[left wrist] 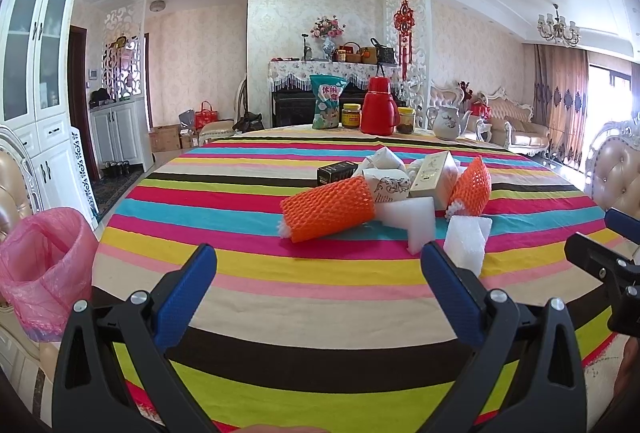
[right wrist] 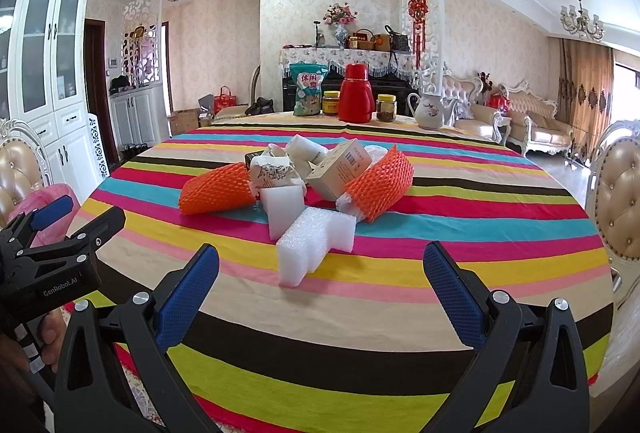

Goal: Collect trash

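Left claw [left wrist: 318, 259] spread wide, gripping nothing, hovered over striped tabletop [left wrist: 248, 281] short of trash pile. Right claw [right wrist: 320, 259] likewise spread wide and empty, pointed straight at nearest white foam block [right wrist: 310, 247]. Both well clear of any item.

Trash heaped mid-tabletop:
- orange foam net sleeve [left wrist: 328, 211] lay on its side at left of pile, white foam poking out its near end
- second orange net sleeve [left wrist: 474, 187] leaned at right of pile
- white foam wedge [left wrist: 406, 223] sat between the two sleeves, touching the left one
- stepped white foam block closest to claws, just ahead of right claw
- cream carton [left wrist: 434, 179] propped tilted against the heap
- small black box [left wrist: 337, 173] at back left of pile
- crumpled white paper wrap with black print [left wrist: 386, 185] in the middle

Pink-lined bin [left wrist: 42, 265] stood off left edge of tabletop, beside padded chair [left wrist: 12, 189].

Far edge of tabletop carried a row: snack bag [left wrist: 327, 103], yellow-lid jar [left wrist: 351, 116], red flask [left wrist: 379, 107], second jar [left wrist: 406, 120], white teapot [left wrist: 448, 121]. All well apart from trash pile.

Right claw's body seen at right edge of left view; left claw's body and a hand [right wrist: 44, 337] on its handle at left edge of right view.
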`<action>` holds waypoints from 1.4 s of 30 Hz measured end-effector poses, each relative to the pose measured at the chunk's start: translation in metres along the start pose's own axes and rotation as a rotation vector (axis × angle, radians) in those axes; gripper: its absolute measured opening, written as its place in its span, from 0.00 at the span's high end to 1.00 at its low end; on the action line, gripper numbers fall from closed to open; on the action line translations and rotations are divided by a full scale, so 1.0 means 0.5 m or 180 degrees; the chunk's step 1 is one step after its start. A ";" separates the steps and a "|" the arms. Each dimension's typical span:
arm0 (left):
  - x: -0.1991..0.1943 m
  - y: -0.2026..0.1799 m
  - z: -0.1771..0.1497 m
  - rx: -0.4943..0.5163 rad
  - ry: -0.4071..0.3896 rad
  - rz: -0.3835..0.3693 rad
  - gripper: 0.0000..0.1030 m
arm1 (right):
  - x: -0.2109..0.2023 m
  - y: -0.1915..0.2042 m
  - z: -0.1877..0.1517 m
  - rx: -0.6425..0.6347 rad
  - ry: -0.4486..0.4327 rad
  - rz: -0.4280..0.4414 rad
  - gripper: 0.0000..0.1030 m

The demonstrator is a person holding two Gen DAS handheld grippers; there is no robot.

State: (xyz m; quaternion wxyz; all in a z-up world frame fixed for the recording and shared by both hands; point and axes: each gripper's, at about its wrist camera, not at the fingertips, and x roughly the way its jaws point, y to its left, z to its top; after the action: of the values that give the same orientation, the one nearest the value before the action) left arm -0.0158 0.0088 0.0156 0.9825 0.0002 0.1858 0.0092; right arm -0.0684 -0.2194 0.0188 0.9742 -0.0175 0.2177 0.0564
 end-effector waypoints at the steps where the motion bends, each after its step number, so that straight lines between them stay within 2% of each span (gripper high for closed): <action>1: 0.000 0.000 0.001 0.0000 0.0001 -0.0002 0.04 | 0.000 0.000 0.000 0.0004 -0.0001 -0.0001 0.07; 42: 0.003 0.001 0.002 0.0061 0.0025 -0.0009 0.04 | -0.006 -0.001 0.006 0.0046 0.0004 0.0067 0.07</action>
State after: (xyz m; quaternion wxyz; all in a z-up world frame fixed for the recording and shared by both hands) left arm -0.0142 0.0092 0.0158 0.9818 0.0092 0.1897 0.0061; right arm -0.0700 -0.2201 0.0229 0.9735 -0.0082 0.2189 0.0650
